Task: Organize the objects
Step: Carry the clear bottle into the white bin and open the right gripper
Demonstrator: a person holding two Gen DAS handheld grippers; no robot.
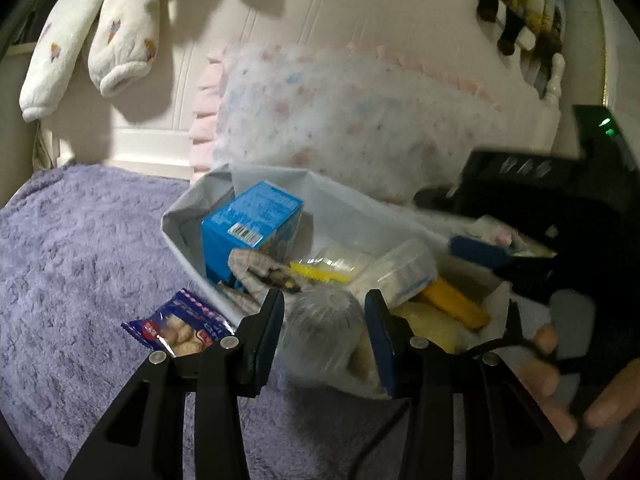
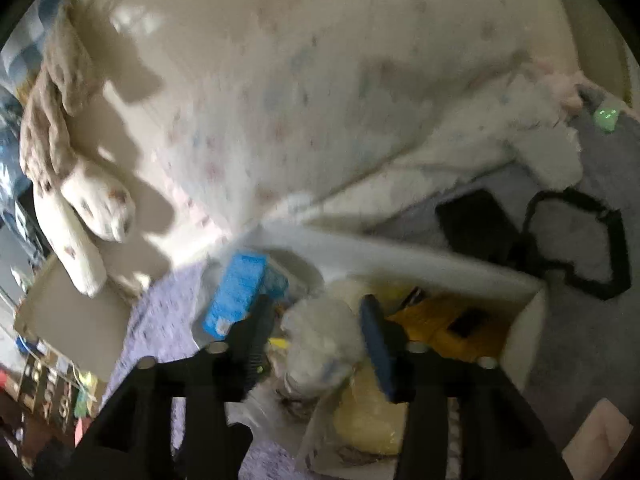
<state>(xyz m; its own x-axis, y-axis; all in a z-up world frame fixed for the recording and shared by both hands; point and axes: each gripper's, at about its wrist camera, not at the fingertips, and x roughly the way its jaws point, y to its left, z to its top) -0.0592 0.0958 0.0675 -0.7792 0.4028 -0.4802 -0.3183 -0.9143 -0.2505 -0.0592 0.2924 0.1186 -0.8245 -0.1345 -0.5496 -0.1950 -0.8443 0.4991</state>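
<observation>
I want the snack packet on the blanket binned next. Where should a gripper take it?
Grip the snack packet across its crimped upper end, coming from above with the left gripper, probably. It lies flat on the purple blanket, so only its thin edges offer purchase.

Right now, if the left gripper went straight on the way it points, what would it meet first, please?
Most likely the clear plastic bag between the open jaws of the left gripper, at the white storage box's near wall. Depth is uncertain.

Right wrist view smears badly: the blue box [image 2: 236, 296] shows no print, and the white bundle [image 2: 320, 340] stays unidentifiable.
</observation>
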